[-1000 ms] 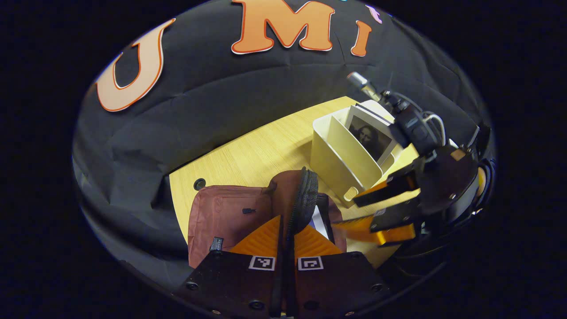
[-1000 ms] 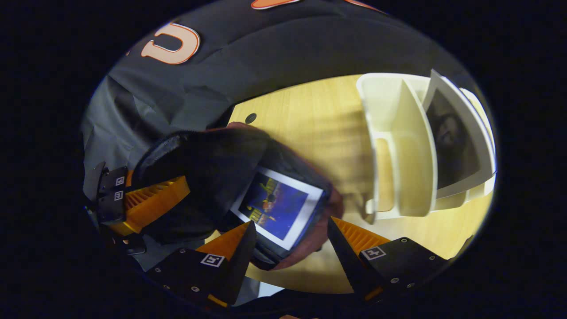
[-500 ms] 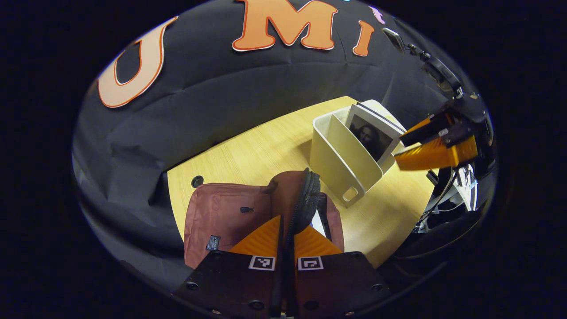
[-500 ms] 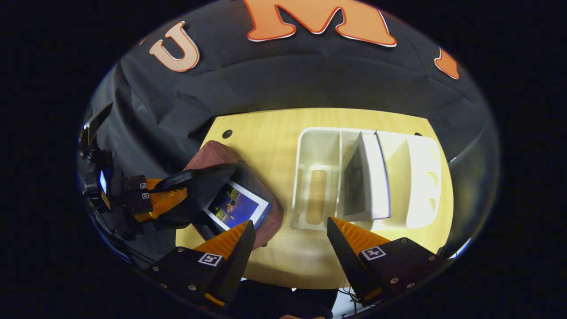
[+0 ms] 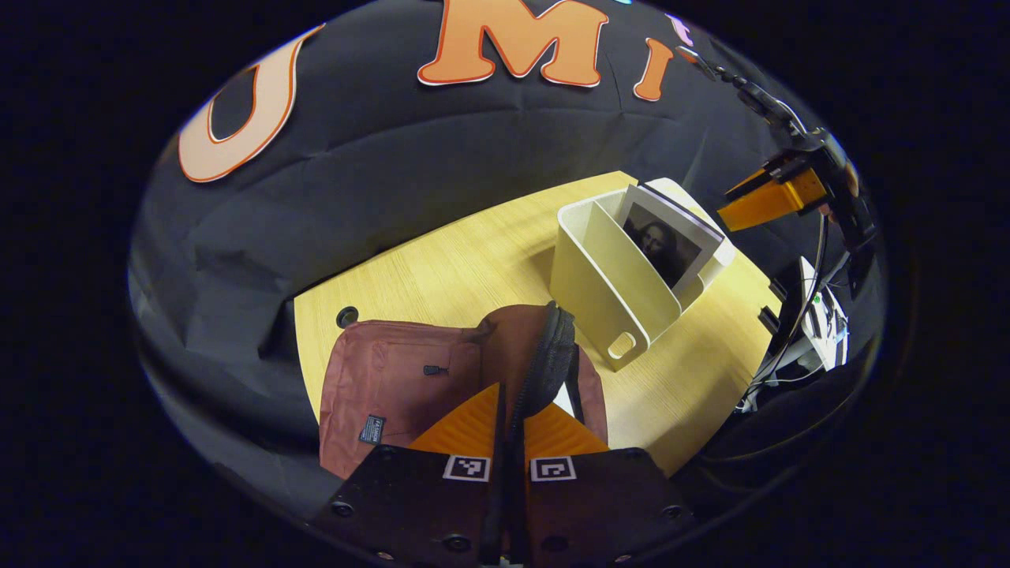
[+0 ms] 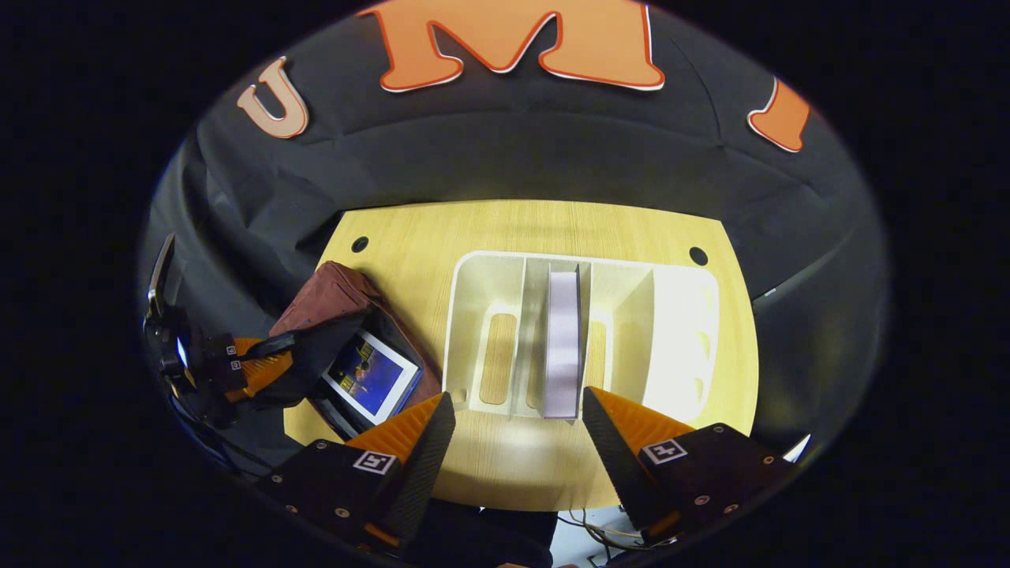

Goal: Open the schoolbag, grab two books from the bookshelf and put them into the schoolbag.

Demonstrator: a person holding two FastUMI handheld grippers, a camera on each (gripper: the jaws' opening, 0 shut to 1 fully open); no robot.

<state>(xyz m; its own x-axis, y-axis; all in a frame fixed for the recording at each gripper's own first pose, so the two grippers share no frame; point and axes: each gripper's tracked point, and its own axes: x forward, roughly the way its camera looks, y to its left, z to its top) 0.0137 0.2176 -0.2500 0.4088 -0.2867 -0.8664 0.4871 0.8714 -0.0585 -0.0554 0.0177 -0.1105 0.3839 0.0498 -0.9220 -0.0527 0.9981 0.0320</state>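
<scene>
Nearest, left gripper (image 5: 510, 410) clenched on the dark flap of the schoolbag (image 5: 394, 379), holding it open with one book (image 6: 371, 375) already inside. Farther, right gripper (image 6: 517, 422) spread and empty, poised over the bookshelf (image 6: 489, 272). Straight ahead between its fingers, the second book (image 6: 562, 347) standing on edge in a middle slot, long axis running away from the gripper; clearly the nearer hand.
</scene>
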